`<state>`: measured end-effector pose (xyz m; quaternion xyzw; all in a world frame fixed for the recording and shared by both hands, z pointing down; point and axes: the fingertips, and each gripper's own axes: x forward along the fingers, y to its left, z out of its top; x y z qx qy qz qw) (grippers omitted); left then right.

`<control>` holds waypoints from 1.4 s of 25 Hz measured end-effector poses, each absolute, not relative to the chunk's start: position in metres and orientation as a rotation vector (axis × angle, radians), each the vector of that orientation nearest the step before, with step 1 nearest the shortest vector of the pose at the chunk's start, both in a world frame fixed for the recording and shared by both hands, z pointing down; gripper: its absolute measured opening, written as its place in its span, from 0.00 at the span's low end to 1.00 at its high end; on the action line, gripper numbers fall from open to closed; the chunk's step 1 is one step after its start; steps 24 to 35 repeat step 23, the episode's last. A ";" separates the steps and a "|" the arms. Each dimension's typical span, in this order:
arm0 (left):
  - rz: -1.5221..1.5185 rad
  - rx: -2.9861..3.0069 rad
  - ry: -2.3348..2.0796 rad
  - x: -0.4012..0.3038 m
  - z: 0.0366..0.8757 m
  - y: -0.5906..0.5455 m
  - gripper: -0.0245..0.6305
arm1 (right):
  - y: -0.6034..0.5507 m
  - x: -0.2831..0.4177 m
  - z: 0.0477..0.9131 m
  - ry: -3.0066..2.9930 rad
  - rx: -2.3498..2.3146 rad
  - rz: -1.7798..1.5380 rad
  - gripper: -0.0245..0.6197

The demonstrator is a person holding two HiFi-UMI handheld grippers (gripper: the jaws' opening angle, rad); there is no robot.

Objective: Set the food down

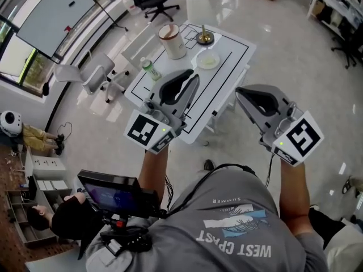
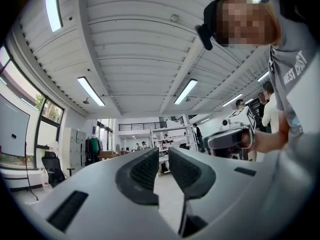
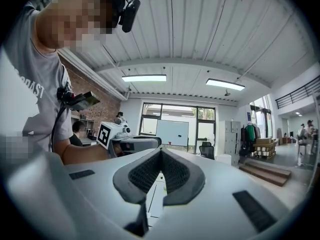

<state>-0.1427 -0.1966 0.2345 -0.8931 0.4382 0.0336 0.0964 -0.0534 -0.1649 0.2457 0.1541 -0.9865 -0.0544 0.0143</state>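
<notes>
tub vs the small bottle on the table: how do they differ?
The tub is far wider and taller; the bottle is slim. The tub is white with a brownish top; the bottle is green and white with a pale cap. The tub sits further back on the table; the bottle is nearer the left gripper. Shared: both rest on the table, neither held.
</notes>
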 end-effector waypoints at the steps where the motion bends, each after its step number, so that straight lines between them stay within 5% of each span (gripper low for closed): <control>1: 0.115 -2.652 1.314 -0.135 0.235 -0.192 0.14 | -0.160 -0.046 0.245 -3.076 0.467 -0.161 0.05; 20: 0.082 -2.662 1.403 0.004 0.268 -0.122 0.14 | -0.085 0.070 0.275 -3.093 0.254 -0.052 0.05; 35: 0.080 -2.670 1.394 0.014 0.269 -0.116 0.14 | -0.076 0.077 0.278 -3.091 0.246 -0.039 0.05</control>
